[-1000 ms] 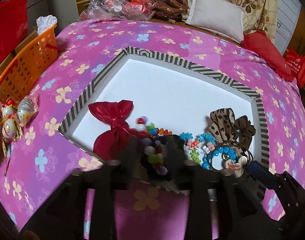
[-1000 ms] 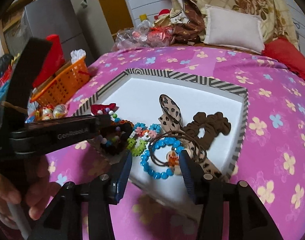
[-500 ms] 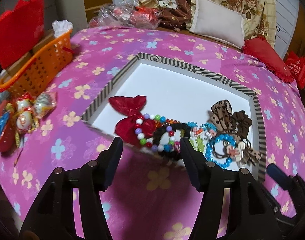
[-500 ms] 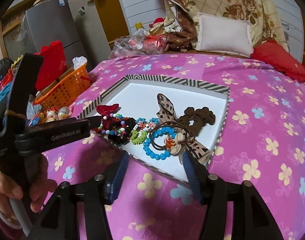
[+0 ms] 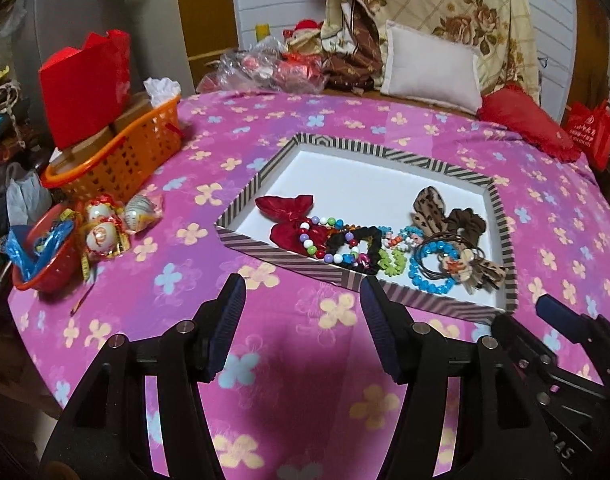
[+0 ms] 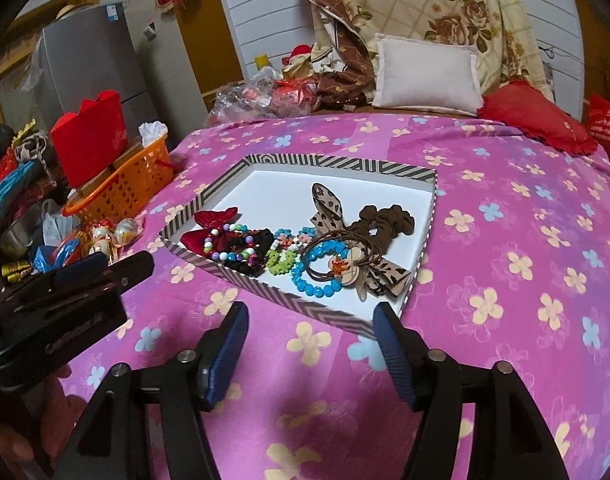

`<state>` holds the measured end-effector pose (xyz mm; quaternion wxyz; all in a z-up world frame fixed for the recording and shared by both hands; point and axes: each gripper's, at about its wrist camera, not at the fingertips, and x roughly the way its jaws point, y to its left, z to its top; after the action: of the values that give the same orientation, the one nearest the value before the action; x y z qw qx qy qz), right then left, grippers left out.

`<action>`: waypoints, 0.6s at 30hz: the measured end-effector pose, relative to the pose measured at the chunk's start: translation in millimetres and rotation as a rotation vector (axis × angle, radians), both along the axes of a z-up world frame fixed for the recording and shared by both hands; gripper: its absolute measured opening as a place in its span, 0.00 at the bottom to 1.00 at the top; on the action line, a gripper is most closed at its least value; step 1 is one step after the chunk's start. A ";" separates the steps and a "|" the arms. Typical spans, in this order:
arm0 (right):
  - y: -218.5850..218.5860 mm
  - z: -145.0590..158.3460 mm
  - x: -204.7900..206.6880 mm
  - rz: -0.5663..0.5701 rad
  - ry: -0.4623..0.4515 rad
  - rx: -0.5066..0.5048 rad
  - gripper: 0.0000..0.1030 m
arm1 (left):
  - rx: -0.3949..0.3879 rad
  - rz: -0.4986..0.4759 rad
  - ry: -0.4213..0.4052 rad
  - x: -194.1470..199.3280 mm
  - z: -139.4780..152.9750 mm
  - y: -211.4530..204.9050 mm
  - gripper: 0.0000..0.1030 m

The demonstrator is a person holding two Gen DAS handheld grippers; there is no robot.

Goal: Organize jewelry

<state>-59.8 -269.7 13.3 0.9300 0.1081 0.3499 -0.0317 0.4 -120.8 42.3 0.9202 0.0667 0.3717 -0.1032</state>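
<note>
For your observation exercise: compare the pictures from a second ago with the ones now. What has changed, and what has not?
The left gripper let go of the multicolour bead bracelet, leaving it in the striped tray on the black scrunchie, then opened and drew back over the cloth. The right gripper also backed away, open and empty. The red bow, blue bracelet and brown scrunchie lie where they were.
</note>
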 end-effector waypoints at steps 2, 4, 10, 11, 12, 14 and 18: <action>3.6 2.1 -4.0 -0.008 -0.006 -0.013 0.68 | -0.014 0.002 -0.005 -7.0 3.2 4.2 0.58; 7.1 4.2 -7.8 -0.011 -0.008 -0.018 0.68 | -0.017 0.002 -0.018 -13.9 6.2 6.5 0.58; 11.3 7.8 -15.5 -0.025 -0.011 -0.018 0.69 | -0.024 0.007 -0.046 -28.8 14.8 13.8 0.58; 12.5 8.1 -16.7 -0.026 -0.011 -0.019 0.69 | -0.030 0.010 -0.047 -30.7 16.1 15.5 0.58; 13.7 8.4 -18.3 -0.028 -0.013 -0.023 0.69 | -0.034 0.013 -0.051 -32.7 17.4 16.8 0.58; 16.6 9.1 -20.8 -0.035 -0.011 -0.041 0.72 | -0.036 0.017 -0.057 -36.6 19.2 18.4 0.58; 20.5 12.1 -25.3 -0.036 -0.016 -0.051 0.74 | -0.037 0.018 -0.058 -41.7 21.1 18.8 0.58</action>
<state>-85.1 -249.1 25.4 0.9345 0.0911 0.3395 -0.0564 -41.4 -101.9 63.4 0.9326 0.0493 0.3432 -0.0998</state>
